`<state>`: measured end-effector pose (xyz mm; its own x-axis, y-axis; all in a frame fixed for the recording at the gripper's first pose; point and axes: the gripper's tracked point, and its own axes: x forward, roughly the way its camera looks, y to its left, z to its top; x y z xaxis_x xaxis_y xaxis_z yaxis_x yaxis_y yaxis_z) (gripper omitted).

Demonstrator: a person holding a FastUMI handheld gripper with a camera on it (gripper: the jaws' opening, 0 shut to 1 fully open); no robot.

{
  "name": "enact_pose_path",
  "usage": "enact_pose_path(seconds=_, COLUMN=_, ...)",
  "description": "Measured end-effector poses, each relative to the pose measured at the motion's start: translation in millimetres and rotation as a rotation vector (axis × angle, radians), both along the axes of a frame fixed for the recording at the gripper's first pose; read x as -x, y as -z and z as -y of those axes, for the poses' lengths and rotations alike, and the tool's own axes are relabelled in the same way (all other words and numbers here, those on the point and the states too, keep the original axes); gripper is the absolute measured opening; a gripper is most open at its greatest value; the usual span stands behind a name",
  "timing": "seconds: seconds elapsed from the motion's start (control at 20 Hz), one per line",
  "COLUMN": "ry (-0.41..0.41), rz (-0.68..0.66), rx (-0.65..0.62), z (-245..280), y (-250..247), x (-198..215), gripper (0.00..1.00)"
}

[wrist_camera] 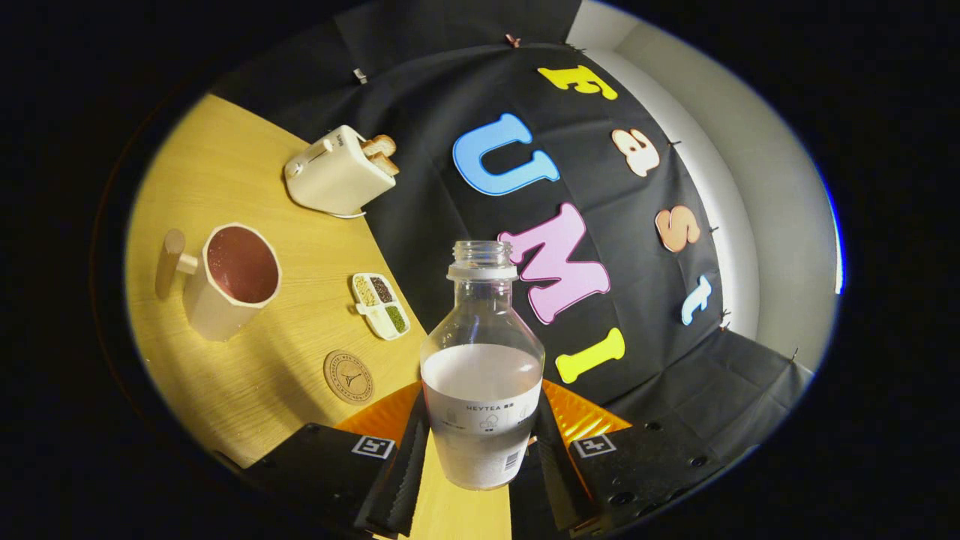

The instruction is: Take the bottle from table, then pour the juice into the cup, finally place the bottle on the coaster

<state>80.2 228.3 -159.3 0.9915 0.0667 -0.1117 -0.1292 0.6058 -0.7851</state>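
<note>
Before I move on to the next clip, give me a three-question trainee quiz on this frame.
1. True or false: the claw is shut on the bottle, which has no cap on.
2. Which thing on the table lies closest to the claw's fingers: A) the toaster, B) the coaster, C) the cup?
3. Fill in: the small divided dish lies between the coaster and the ____.

Key: 1 true: both fingers press its lower sides, and its neck is open. 2 B. 3 toaster.
</note>
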Motion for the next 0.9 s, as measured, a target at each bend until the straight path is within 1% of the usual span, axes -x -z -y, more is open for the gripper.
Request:
enact_pose_path(seconds=0.35, ry=-0.073, rz=-0.034, rx=0.165, z=-26.2, y=30.7, x=0.9, gripper=0.71)
enact_pose_path(seconds=0.55, ry=-0.101, rz=-0.061, rx=0.228, z=-37.1, y=45.4, x=2.7, gripper=0.71)
enact_pose_path(seconds=0.9, ry=-0.156, rz=-0.045, rx=0.337, z=-55.6, y=54.2, x=0.7, gripper=0.7)
